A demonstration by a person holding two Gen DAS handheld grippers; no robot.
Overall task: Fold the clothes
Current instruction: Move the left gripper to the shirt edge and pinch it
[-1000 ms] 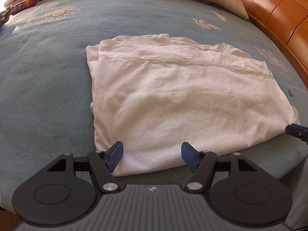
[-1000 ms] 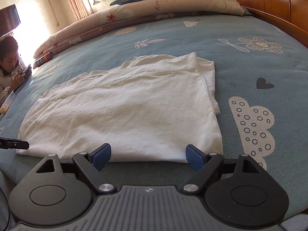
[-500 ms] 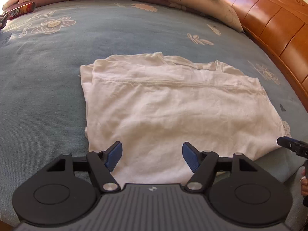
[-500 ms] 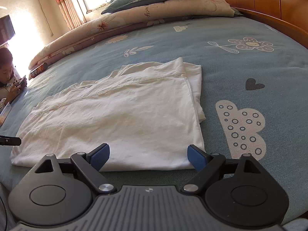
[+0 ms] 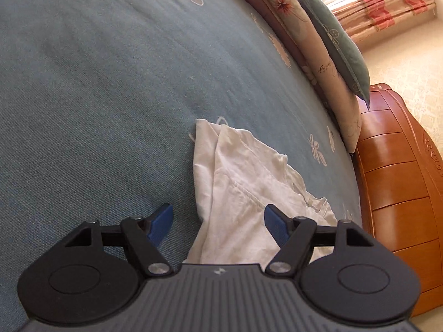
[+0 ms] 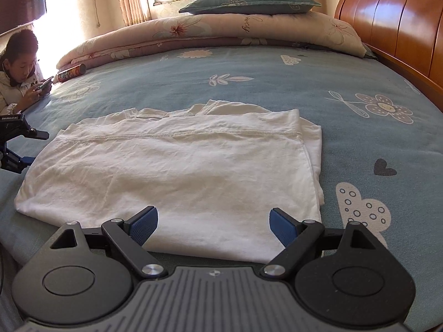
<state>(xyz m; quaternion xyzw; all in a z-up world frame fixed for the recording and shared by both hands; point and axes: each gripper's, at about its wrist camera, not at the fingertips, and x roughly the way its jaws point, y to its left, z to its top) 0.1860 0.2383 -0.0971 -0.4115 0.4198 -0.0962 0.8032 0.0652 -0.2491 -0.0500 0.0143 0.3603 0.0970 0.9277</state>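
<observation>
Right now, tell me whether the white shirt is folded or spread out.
Folded. The shirt lies flat on the bed as a rectangle, with doubled layers showing along its right edge.

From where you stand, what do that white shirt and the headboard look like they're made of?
White shirt: looks like thin matte cotton knit, going by its soft creases and stitched hem, though the fibre is a guess. Headboard: apparently varnished orange-brown wood, with glossy highlights on its panels.

Left wrist view: white shirt [image 5: 243,193] near edge hidden behind the claw body at 6 o'clock; right wrist view: left claw [image 6: 16,144] cut off by frame edge at 9 o'clock, can [image 6: 71,73] label at 10 o'clock too small to read.
</observation>
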